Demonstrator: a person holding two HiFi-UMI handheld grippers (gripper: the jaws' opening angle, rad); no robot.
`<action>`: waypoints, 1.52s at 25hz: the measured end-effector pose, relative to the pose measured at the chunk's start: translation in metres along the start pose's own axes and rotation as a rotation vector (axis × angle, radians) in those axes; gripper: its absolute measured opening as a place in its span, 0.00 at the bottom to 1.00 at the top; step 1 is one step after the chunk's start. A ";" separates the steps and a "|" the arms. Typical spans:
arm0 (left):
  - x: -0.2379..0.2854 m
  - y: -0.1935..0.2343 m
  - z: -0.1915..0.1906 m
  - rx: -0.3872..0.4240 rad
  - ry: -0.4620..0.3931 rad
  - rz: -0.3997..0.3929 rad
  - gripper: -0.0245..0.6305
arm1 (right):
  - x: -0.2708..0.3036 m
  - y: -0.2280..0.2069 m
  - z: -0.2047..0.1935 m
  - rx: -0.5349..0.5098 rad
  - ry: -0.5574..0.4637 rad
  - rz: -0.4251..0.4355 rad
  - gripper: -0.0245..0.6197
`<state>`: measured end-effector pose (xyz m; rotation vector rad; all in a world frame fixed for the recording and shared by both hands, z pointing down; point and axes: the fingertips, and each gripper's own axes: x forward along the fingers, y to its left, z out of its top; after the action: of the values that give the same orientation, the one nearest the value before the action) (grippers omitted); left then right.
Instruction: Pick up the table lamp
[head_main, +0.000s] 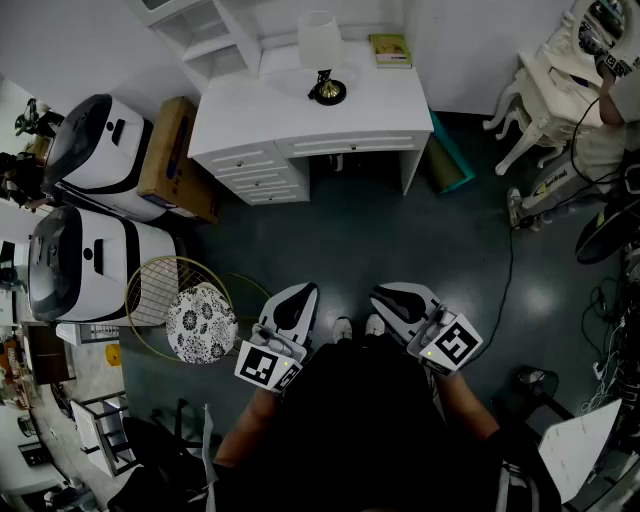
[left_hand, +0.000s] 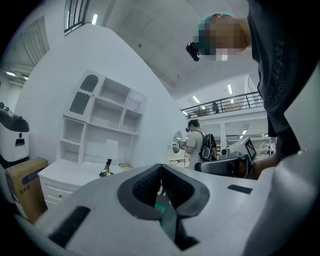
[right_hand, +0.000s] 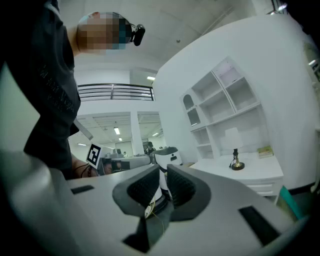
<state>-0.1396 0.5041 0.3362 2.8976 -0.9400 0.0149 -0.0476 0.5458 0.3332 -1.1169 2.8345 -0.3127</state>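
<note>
Seems light but top-heavy: take table lamp (head_main: 322, 58) by stem (head_main: 324, 80). Holds nothing in closed left claw (head_main: 300, 291), narrow right claw (head_main: 386, 294).

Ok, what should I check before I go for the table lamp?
1. Table lamp upright on the white desk: ok.
2. Space around the lamp: ok, the book lies apart.
3. Left gripper empty: ok, jaws together.
4. Right gripper empty: ok, jaws slightly apart.
5. Jaws wide enough for the lamp: probably not ok.
6. Lamp within reach: not ok, both grippers are far back from the desk, dark floor between.
</note>
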 end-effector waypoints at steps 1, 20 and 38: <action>0.001 -0.004 0.000 -0.002 0.006 -0.002 0.07 | -0.003 -0.001 0.001 0.003 -0.006 -0.004 0.13; 0.029 -0.001 -0.017 -0.029 0.010 0.021 0.07 | -0.010 -0.028 -0.010 -0.035 0.009 0.035 0.10; 0.127 0.145 -0.010 -0.065 -0.002 -0.013 0.07 | 0.121 -0.139 0.004 0.071 0.041 0.049 0.10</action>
<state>-0.1219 0.3140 0.3634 2.8445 -0.9050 -0.0190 -0.0424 0.3635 0.3598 -1.0378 2.8565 -0.4339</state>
